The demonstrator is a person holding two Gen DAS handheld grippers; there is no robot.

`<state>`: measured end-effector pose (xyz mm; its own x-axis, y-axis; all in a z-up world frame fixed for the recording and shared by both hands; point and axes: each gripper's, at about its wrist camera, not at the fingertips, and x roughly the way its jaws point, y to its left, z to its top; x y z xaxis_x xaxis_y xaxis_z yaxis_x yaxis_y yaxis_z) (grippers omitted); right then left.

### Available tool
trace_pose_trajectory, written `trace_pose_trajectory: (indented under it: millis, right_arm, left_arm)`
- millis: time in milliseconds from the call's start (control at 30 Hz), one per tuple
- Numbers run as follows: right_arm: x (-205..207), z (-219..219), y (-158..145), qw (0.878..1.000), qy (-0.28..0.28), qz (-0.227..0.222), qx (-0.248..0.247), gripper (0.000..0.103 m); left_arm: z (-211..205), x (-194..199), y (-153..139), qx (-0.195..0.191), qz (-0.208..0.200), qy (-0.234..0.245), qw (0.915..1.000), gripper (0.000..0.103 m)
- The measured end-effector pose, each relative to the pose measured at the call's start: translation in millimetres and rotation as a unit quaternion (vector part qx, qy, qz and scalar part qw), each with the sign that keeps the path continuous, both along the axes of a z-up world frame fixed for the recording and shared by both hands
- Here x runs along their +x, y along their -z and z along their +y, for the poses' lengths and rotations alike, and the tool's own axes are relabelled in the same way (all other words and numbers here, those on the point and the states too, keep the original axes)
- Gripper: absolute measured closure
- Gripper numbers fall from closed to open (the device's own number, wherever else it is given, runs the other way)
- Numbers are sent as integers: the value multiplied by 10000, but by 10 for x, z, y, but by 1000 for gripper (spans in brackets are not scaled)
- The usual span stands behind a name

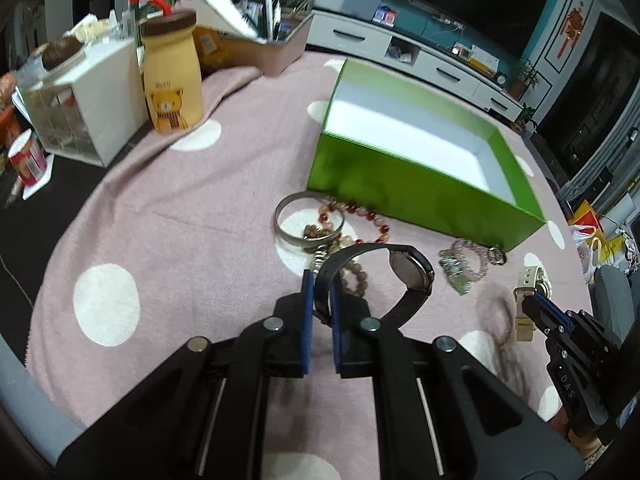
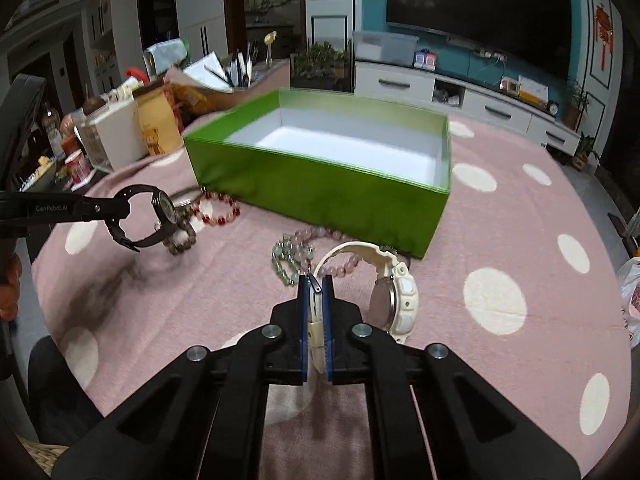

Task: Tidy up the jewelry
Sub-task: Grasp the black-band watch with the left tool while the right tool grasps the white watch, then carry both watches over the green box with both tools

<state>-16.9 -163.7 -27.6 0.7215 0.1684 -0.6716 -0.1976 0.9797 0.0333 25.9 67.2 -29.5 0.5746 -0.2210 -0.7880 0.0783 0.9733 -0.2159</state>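
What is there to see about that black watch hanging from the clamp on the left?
The black watch has a round dark case with a metal rim and a matte strap that looks like rubber or plastic, buckled into a loop. The left gripper pinches the strap between its blue pads, case out at the far side of the loop. In the right wrist view it seems to hang just clear of the pink dotted cloth, near the brown bead bracelet; whether they touch is unclear. The green box lies beyond it.

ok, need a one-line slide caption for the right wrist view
Right gripper shut on white watch strap, left gripper holding black watch, empty green box behind on dotted pink cloth.
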Motion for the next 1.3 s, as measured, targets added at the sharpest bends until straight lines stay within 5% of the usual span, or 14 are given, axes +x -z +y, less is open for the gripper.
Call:
trace_pose_trajectory:
  millis: [567, 900, 1300]
  right_arm:
    - [-181, -35, -472, 9962, -164, -859, 43, 97]
    - [60, -198, -616, 9933, -397, -956, 513, 97]
    - [654, -184, -617, 9939, -459, -980, 202, 97]
  left_arm:
    - [-283, -55, -565, -137, -633, 366, 9972, 96]
    - [-498, 275, -696, -167, -781, 594, 9950, 96]
    - [-624, 978, -625, -154, -698, 522, 9961, 96]
